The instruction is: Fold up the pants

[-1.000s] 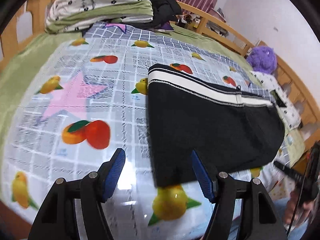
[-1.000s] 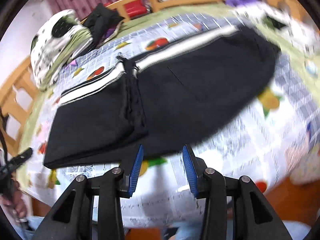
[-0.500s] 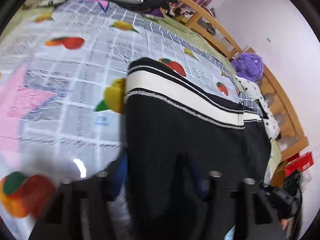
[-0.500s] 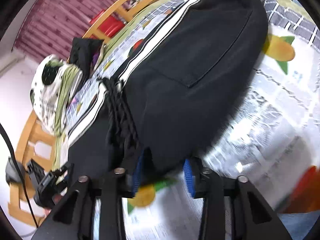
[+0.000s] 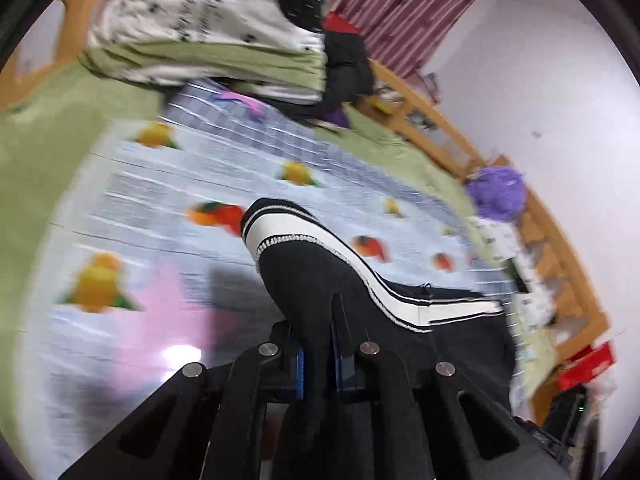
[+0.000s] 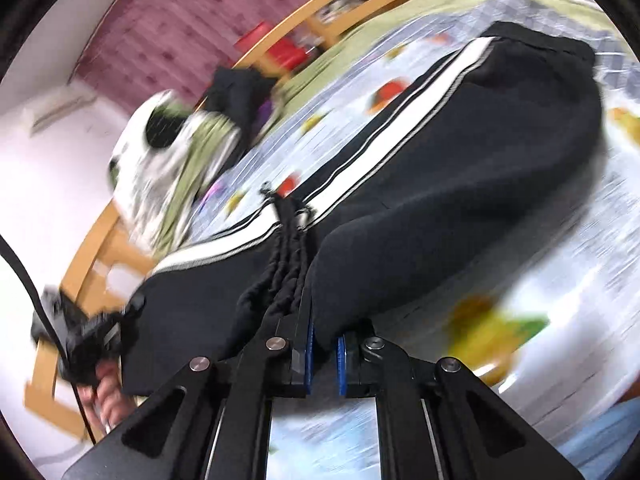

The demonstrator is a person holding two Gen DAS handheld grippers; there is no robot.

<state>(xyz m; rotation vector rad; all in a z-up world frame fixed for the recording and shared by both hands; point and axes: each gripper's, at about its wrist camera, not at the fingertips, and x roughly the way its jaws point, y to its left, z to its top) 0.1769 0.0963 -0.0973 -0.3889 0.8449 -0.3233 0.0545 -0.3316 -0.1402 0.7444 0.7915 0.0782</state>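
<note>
The black pants (image 5: 320, 284) with a white side stripe lie folded on the fruit-print sheet (image 5: 160, 208). My left gripper (image 5: 319, 364) is shut on the near edge of the pants and lifts that end off the sheet. In the right wrist view the pants (image 6: 460, 184) stretch away across the bed. My right gripper (image 6: 324, 356) is shut on the near edge beside the bunched drawstring waistband (image 6: 286, 264). The left gripper (image 6: 80, 336) and the hand holding it show at the left of that view.
A stack of folded bedding (image 5: 208, 28) and a black garment (image 5: 348, 68) lie at the head of the bed. A wooden bed rail (image 5: 440, 124) runs along the far side. A purple plush (image 5: 496, 196) sits by the rail.
Both grippers moved onto the near edge of the pants and closed on it. The gripped edge has lifted off the sheet.
</note>
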